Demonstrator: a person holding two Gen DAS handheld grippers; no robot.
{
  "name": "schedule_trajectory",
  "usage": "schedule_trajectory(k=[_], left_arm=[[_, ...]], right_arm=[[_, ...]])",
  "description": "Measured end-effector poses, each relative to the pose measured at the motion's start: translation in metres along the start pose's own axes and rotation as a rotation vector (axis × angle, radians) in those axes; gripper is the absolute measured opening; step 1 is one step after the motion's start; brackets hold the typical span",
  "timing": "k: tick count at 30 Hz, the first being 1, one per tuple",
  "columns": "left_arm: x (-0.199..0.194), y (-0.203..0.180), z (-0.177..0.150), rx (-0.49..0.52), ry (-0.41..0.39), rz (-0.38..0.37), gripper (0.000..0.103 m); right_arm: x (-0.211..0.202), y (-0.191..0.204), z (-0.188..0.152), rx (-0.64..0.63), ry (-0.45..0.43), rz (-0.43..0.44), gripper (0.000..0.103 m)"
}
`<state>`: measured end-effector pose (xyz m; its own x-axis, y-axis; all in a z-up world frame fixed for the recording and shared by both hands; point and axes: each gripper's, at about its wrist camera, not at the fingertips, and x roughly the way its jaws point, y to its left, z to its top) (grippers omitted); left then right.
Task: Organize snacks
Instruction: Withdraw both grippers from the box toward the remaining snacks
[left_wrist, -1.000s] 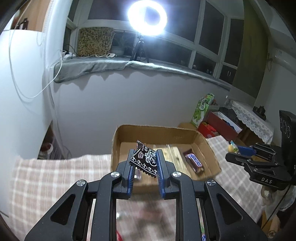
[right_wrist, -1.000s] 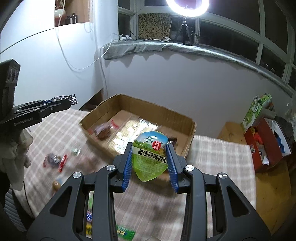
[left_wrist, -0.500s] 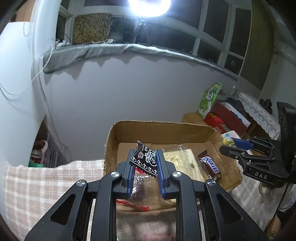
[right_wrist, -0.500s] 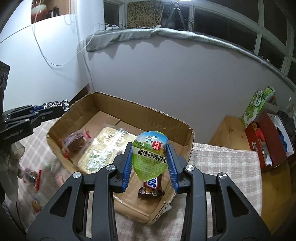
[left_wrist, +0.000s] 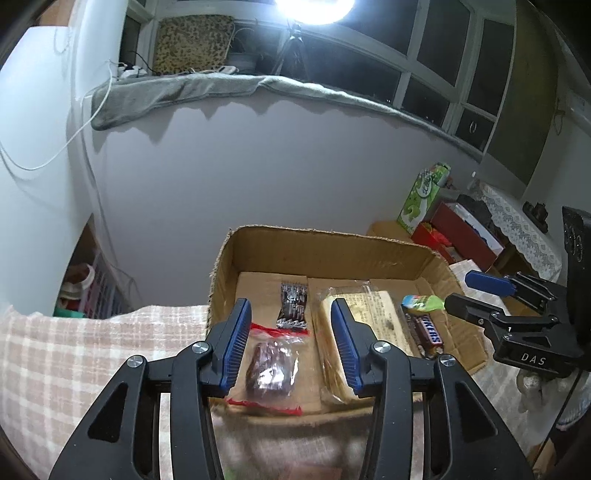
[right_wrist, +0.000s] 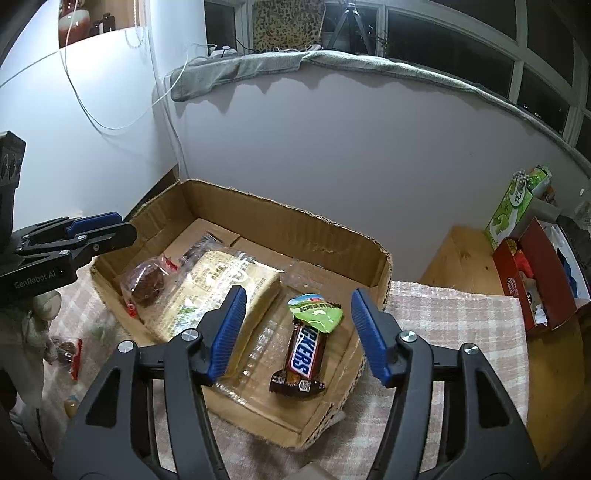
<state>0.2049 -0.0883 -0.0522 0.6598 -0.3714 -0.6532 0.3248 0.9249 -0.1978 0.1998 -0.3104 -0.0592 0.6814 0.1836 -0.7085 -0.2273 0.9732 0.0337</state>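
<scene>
Cardboard box (left_wrist: 325, 254) fills the left wrist view, and the left gripper (left_wrist: 291, 345) hovers over its near wall — jaws have just been opening, released, nothing pinched. Beyond them the black sachet (left_wrist: 293, 304) lies flat, long axis running away from the jaws. In the right wrist view the right gripper (right_wrist: 297, 332) also has jaws that have just been opening, empty; the green pouch (right_wrist: 316, 312) rests between and beyond them, its narrower end overlapping the Snickers bar (right_wrist: 304, 354), which points lengthwise towards the camera.
</scene>
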Motion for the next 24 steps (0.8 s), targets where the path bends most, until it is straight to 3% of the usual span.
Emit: schedule_trajectory(k=[14,24], left_arm=[[-0.096,0.016,-0.024,-0.051,-0.122,-0.007,0.043],[-0.134,0.021,-0.074,-0.068,-0.112,0.000,0.043]], right_arm=[[-0.065,0.026,-0.027,-0.045,-0.051,0.031,0.062],[-0.094,0.047,-0.068,-0.103,-0.025,0.081,0.062]])
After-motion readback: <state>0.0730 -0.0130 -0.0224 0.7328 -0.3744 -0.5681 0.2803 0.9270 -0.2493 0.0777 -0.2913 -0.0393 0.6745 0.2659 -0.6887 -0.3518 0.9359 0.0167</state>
